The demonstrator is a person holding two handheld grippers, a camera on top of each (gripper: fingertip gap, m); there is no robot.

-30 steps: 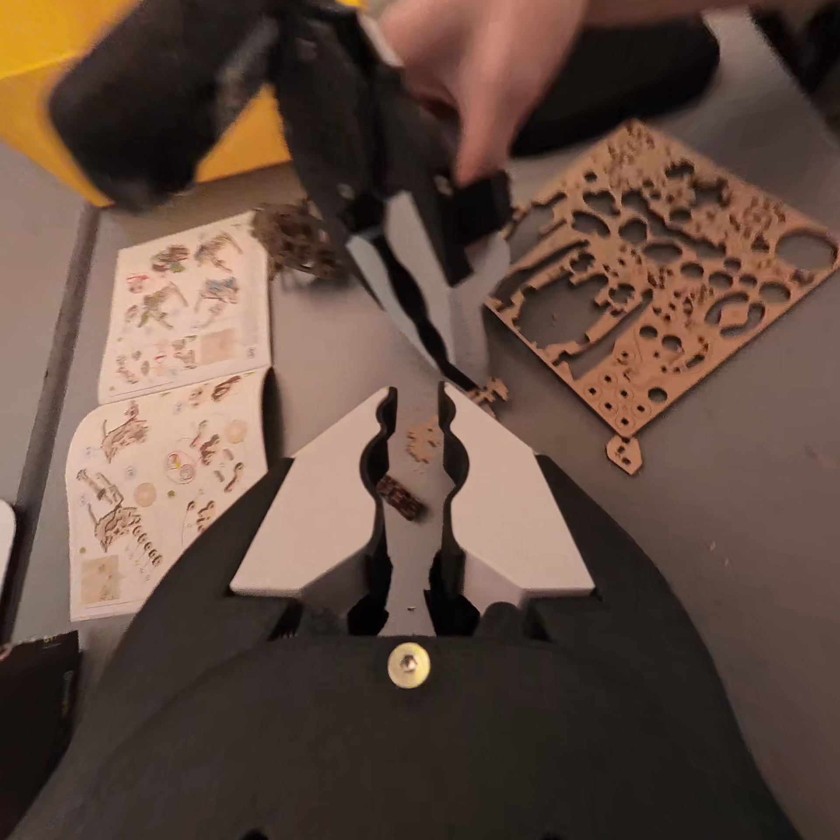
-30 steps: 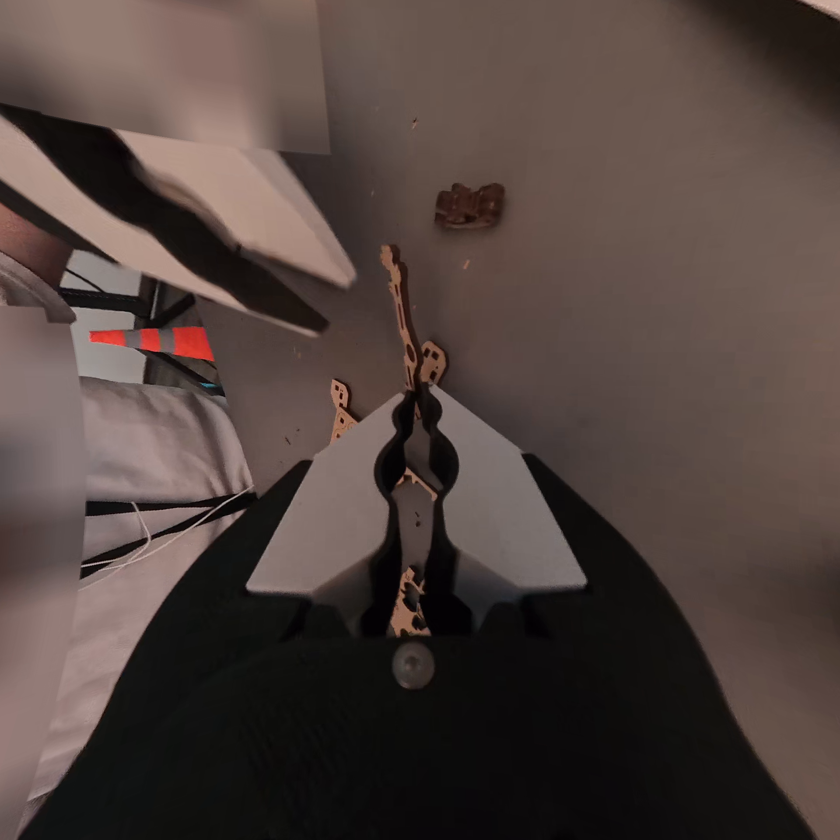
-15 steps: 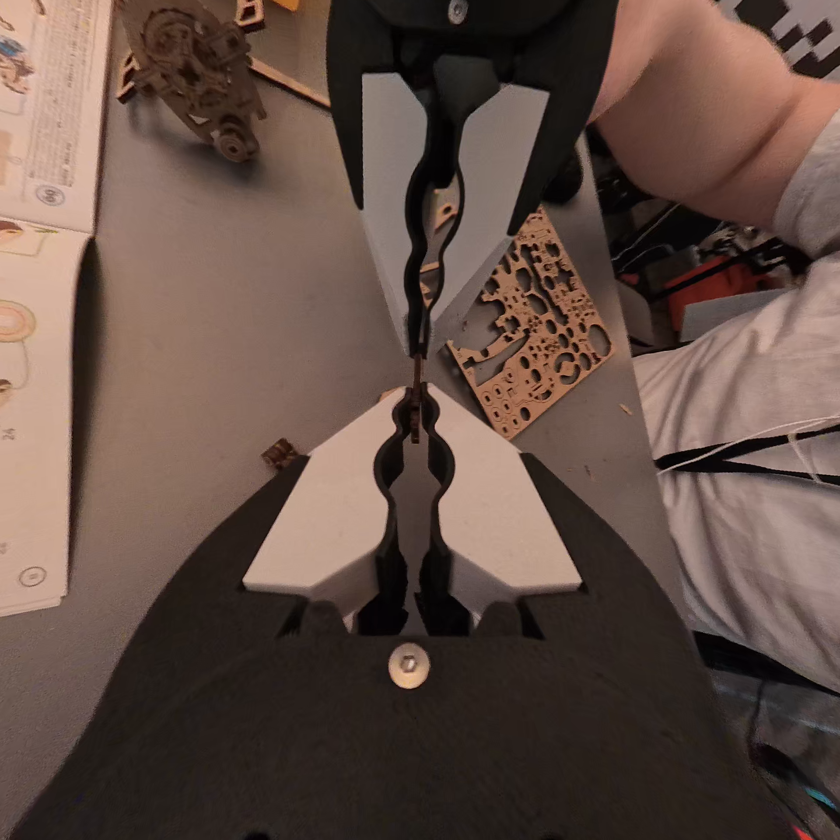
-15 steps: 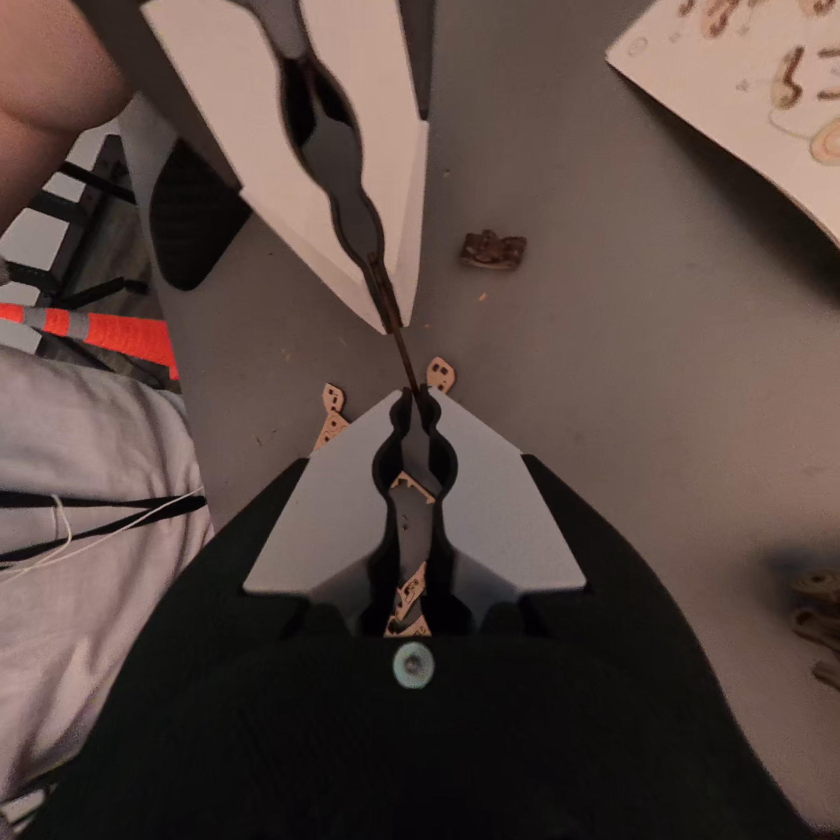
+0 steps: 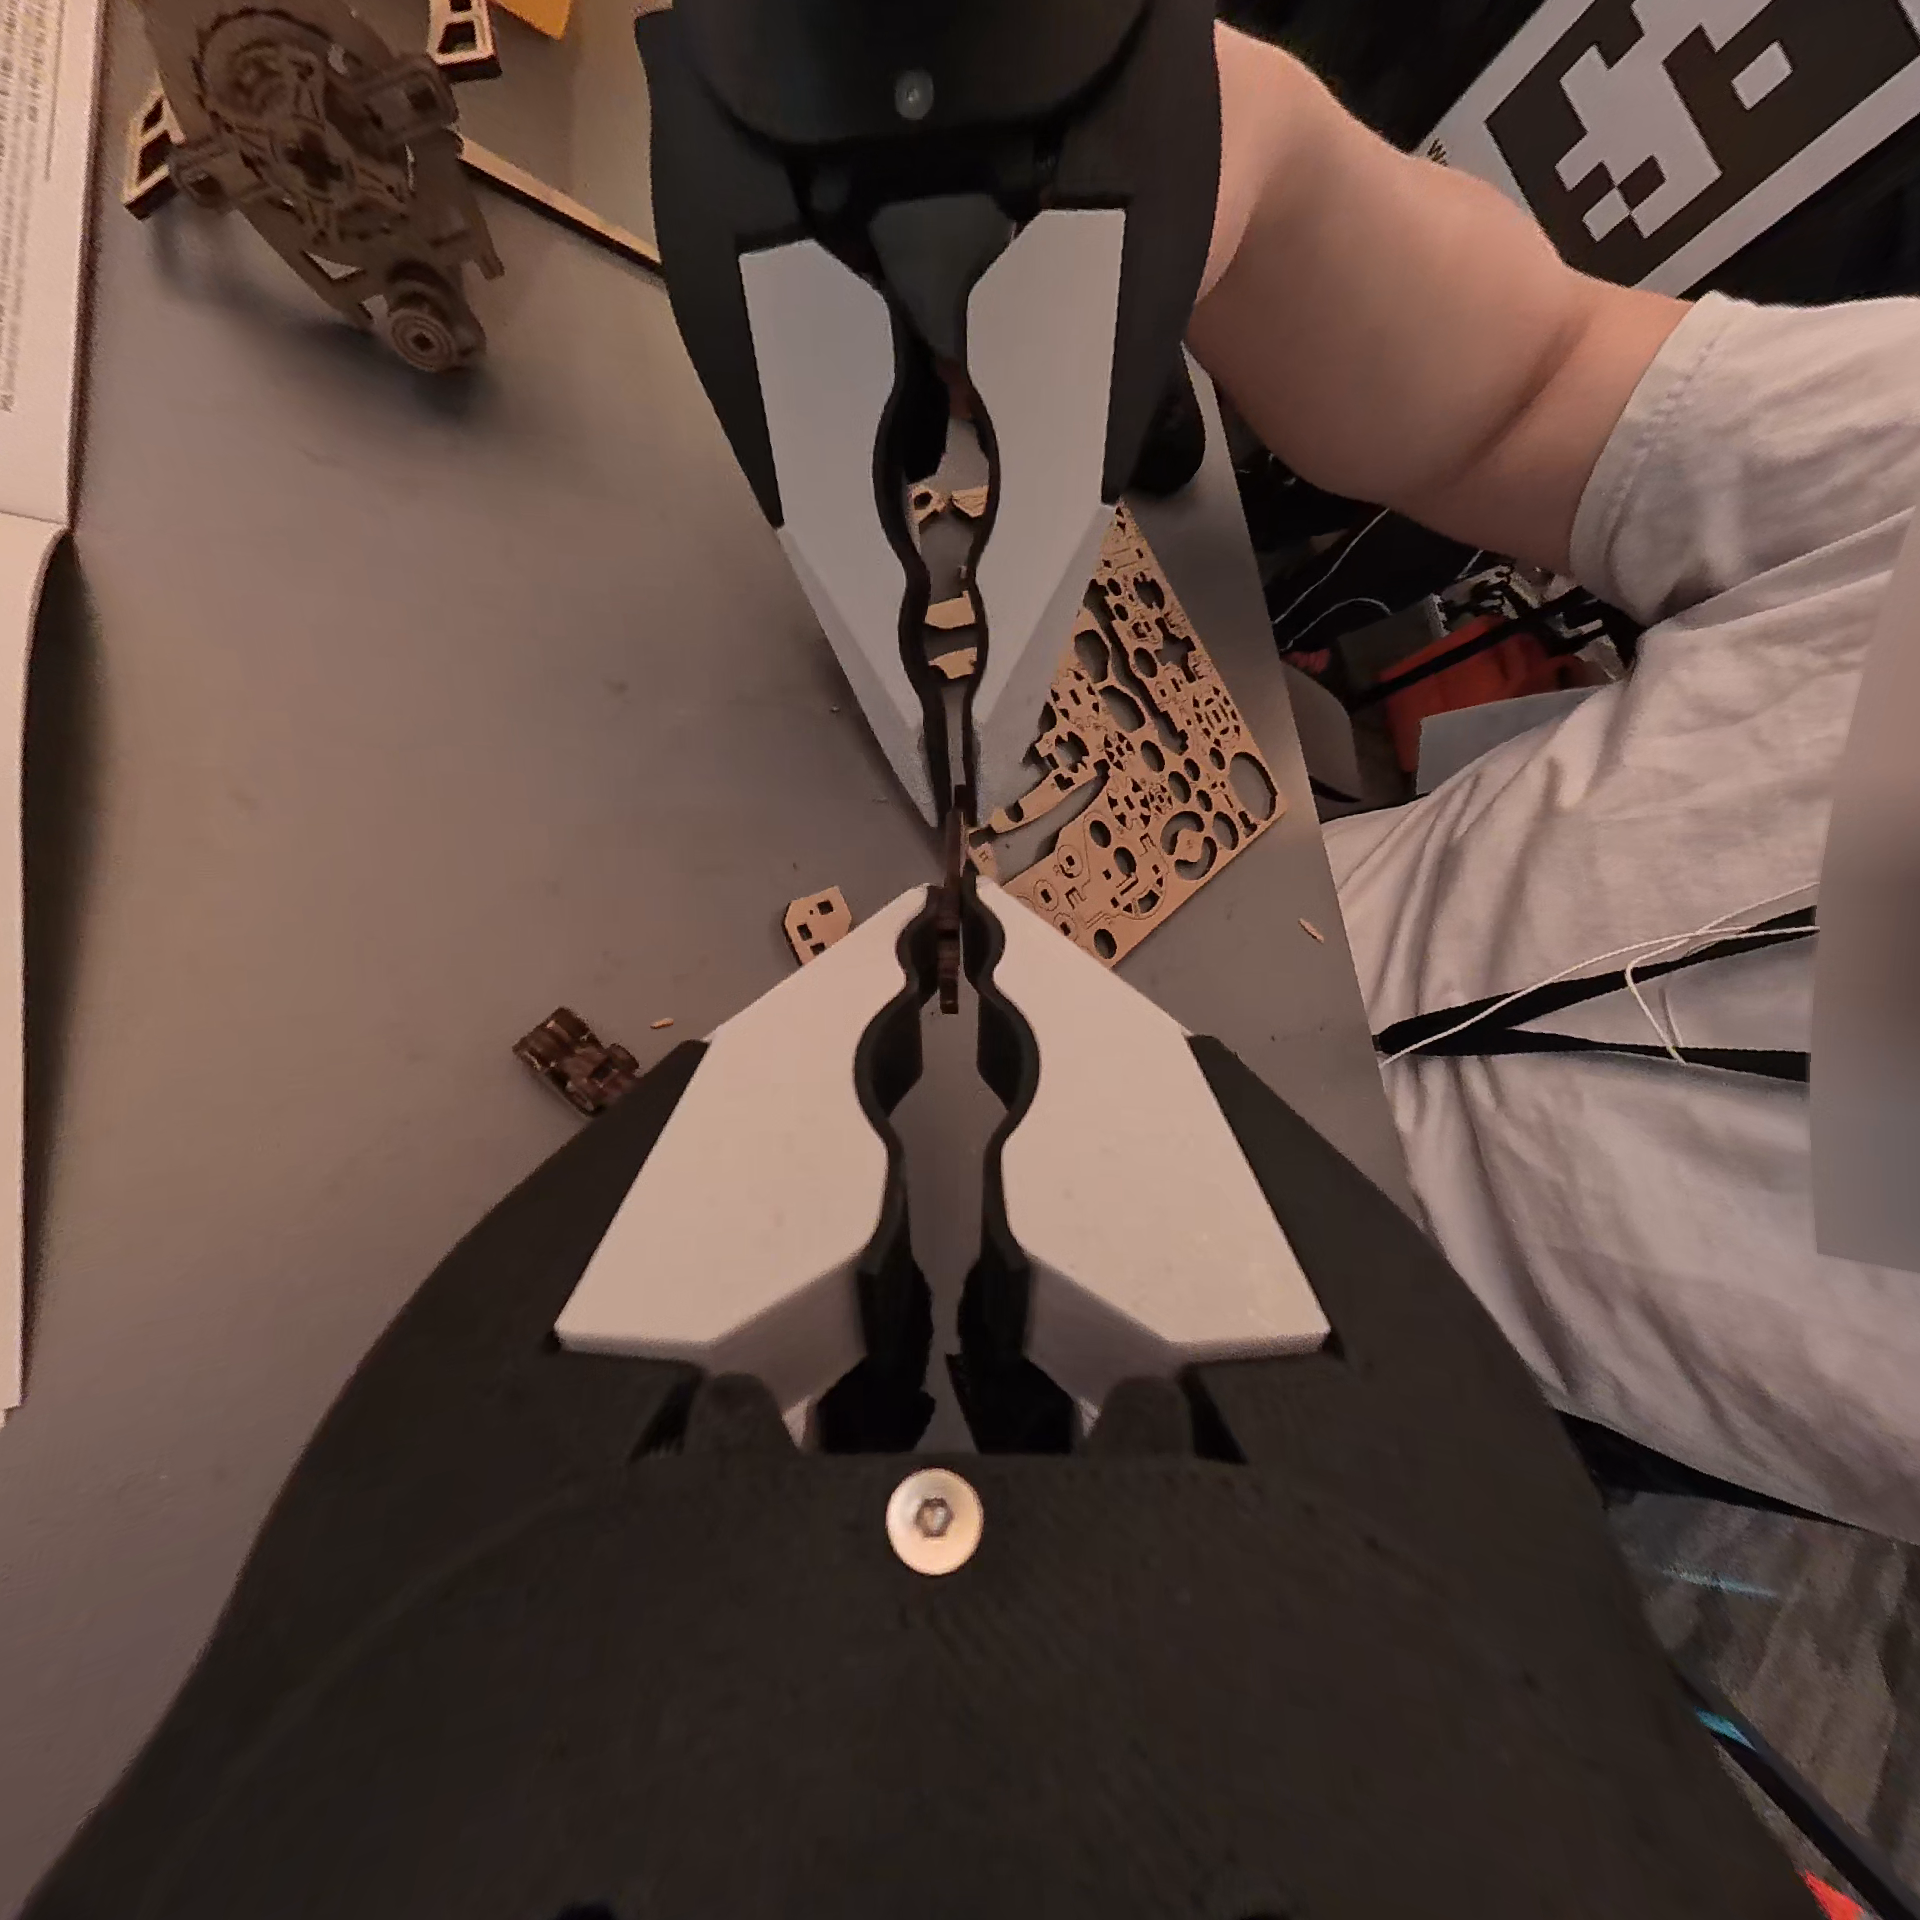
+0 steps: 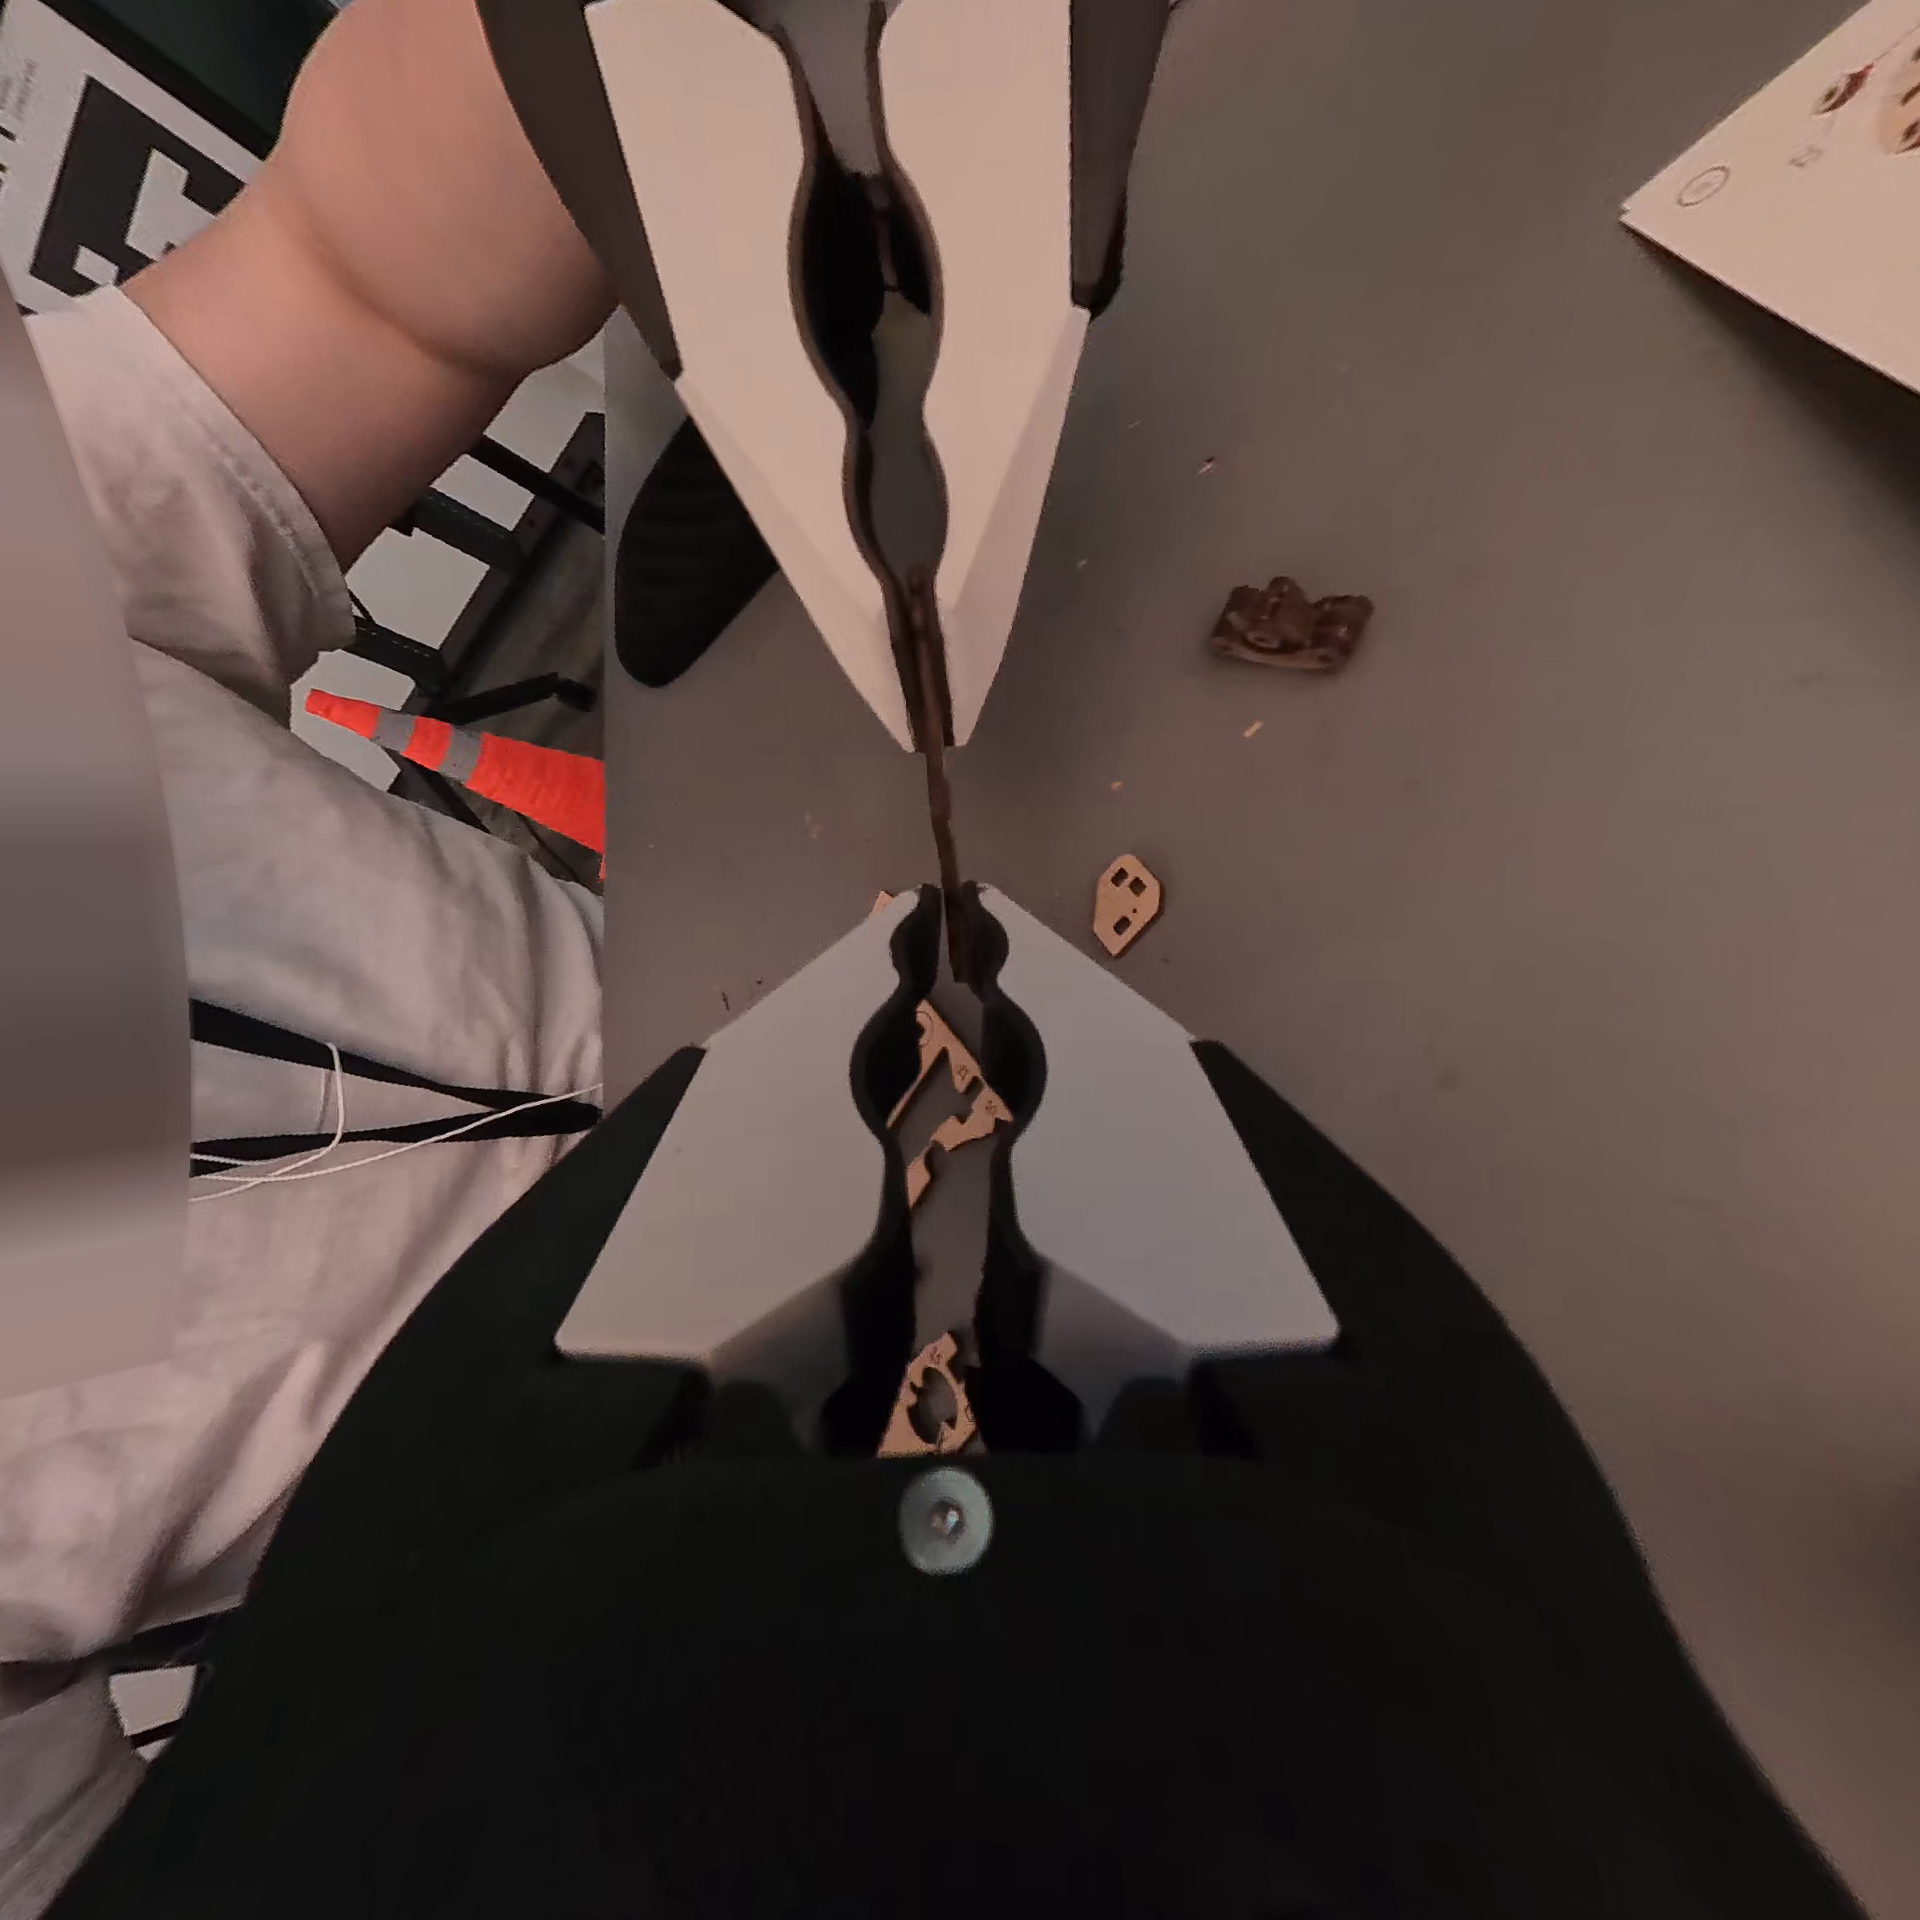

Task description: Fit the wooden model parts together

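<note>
My two grippers face each other tip to tip above the grey table (image 5: pixel 416 727). A thin dark wooden part (image 6: pixel 943 821), seen edge-on, spans the short gap between them. My right gripper (image 6: pixel 948 899) is shut on its near end. My left gripper (image 5: pixel 948 899) is shut on the other end, where a notched edge of the wooden part (image 5: pixel 948 951) shows between its jaws. The left gripper also shows at the top of the right wrist view (image 6: pixel 930 732), and the right gripper at the top of the left wrist view (image 5: pixel 951 795). I cannot tell whether this is one part or two joined.
A half-built wooden model (image 5: pixel 312 177) stands far left, by an open instruction booklet (image 5: pixel 31 623). A punched-out plywood sheet (image 5: pixel 1143 769) lies near the table's right edge. A small tan part (image 6: pixel 1130 904) and a dark sub-assembly (image 6: pixel 1288 629) lie loose. The person's arm (image 5: pixel 1403 343) is close by. My left and right fingertips are right by each other. It is some 15 cm from my right tips to the half-built wooden model (image 5: pixel 312 177).
One second ago my left gripper was slightly open over the table, apart from the right one. It has swung round to face the right gripper and shut on the part's free end.
</note>
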